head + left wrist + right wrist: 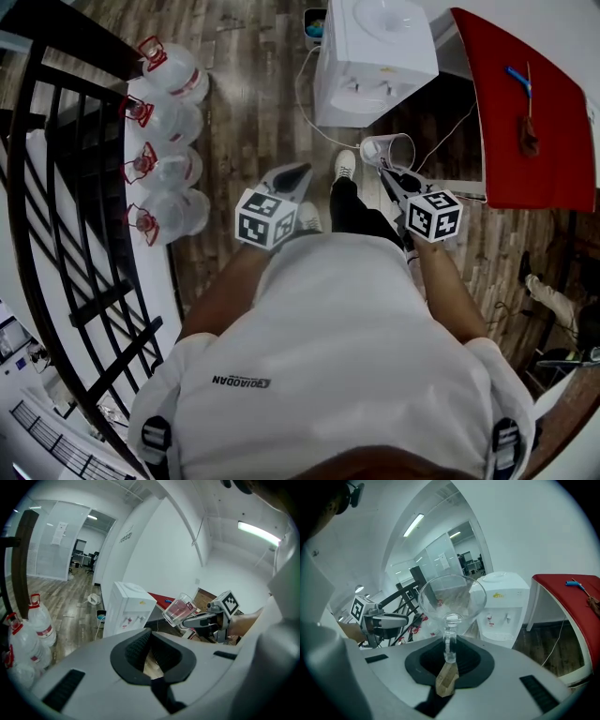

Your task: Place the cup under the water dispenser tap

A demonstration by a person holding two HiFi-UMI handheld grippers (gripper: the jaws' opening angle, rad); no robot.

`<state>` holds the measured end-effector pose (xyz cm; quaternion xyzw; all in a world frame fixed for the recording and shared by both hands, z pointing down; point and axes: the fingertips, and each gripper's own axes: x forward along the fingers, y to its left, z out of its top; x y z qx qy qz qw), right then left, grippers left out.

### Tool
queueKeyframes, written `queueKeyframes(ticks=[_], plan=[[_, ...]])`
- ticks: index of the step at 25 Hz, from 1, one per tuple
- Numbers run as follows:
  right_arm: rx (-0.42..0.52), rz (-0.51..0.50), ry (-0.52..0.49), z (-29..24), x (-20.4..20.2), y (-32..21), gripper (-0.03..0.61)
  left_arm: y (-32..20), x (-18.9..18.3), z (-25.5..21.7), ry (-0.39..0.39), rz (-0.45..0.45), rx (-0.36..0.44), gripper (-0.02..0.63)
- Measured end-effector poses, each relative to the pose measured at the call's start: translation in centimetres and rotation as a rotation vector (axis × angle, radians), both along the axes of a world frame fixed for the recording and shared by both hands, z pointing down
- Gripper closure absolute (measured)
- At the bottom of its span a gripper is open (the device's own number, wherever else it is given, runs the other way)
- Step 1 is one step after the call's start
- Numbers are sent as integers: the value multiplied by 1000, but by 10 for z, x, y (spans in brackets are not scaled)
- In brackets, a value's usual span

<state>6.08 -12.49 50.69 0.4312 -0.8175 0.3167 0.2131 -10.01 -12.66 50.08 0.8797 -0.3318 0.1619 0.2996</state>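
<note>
A clear glass cup (389, 150) is held in the air on its side, with my right gripper (397, 174) shut on its rim; in the right gripper view the cup (451, 599) fills the space just ahead of the jaws. The white water dispenser (375, 56) stands on the floor a short step ahead, with its taps (499, 617) facing me and nothing under them. My left gripper (289, 178) hovers to the left of the cup with its jaws together and nothing in them. From the left gripper view the cup (179, 609) shows beside the dispenser (126, 609).
Several large water bottles (169, 141) stand along a black railing (56, 187) at the left. A red table (530, 112) is to the right of the dispenser. A cable (305, 103) trails on the wooden floor, and a small bin (314, 23) sits behind the dispenser.
</note>
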Motion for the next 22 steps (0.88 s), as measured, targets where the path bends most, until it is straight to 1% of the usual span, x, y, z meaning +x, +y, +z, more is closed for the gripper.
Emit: queueKeyframes(ticks=[3,6,12,17,20,22], plan=[[-2,-7,22,10,1,-12,535,-4,-12,1,-7,-42,-7,617],[-10,-10,66,28,4,-28,535,-11,-18,1,-16,-67,-4,617],[-92,-29,109,93,8,-56,535,-29,-20,26,-60,-82,-35,617],[-179,-67,157,162,12,-74,536,-55,-1,54,-103,-61,-75,617],[-213,-85,187,201,20,-92,537,-75,18,69,-121,-50,-98,617],[-237,-87,210,227,28,-101,537,-80,34,78,-130,-42,-130,617]])
